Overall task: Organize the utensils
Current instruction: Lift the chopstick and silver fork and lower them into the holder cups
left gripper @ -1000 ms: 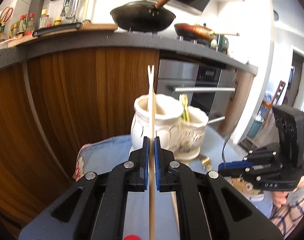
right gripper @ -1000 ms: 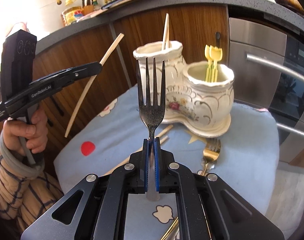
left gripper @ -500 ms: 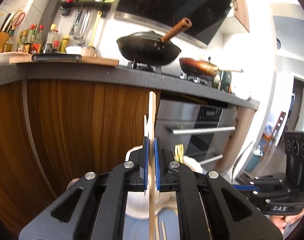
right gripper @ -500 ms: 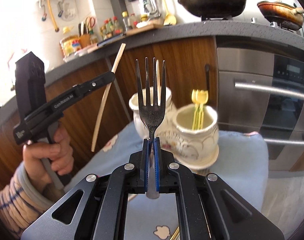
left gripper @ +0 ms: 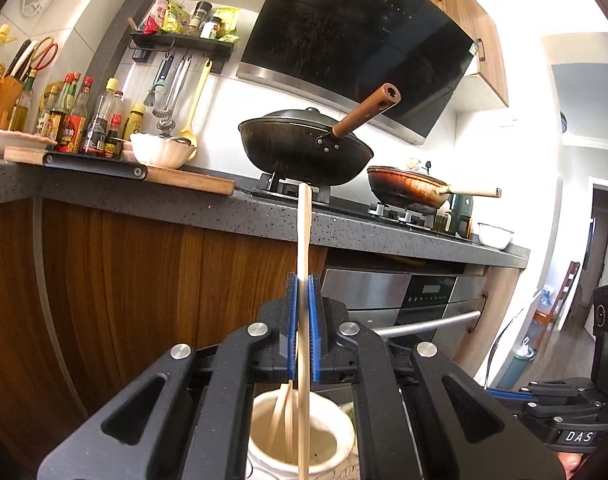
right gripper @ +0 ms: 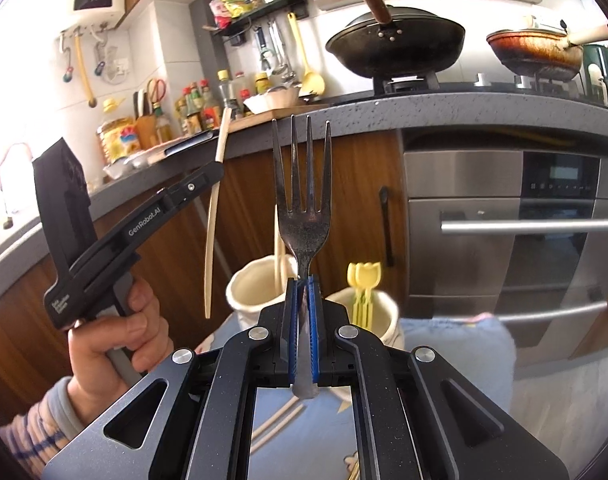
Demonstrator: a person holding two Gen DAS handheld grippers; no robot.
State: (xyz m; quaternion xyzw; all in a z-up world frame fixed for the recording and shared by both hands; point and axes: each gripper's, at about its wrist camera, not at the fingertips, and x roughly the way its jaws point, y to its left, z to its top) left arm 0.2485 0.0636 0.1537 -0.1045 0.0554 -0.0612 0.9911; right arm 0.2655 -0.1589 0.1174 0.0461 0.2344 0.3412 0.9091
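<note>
1. Left gripper (left gripper: pixel 302 332): jaws clamped tight on a long pale wooden chopstick (left gripper: pixel 304 248), standing nearly upright. Its lower end hangs right over the mouth of the cream ceramic holder pot (left gripper: pixel 263 436), which already has a couple of matching wooden sticks leaning inside. Looks to me like it's lined up for a drop but not in yet.

2. Right gripper (right gripper: pixel 302 328): jaws shut on the neck of a dark metal four-tined fork (right gripper: pixel 301 200), tines up, handle stub poking out below the pads. It's held in the air in front of the twin cream pots, not over either one that I can tell.

3. Progress, my guess: partway. The left pot (right gripper: pixel 259 284) holds wooden sticks, the right pot (right gripper: pixel 378 312) holds small yellow plastic forks (right gripper: pixel 364 284). Two pieces are in the air, and at least a couple more pale sticks (right gripper: pixel 279 420) lie on the light blue cloth-covered surface (right gripper: pixel 456 352), plus something gold-ish at the bottom edge, too cut off to name.

4. View differences: the left camera looks straight down into the stick pot but shows almost none of the cloth or the yellow forks. The right camera shows both pots, the leftovers, and the person's hand (right gripper: pixel 115 340) squeezing the left gripper's handle.
</note>
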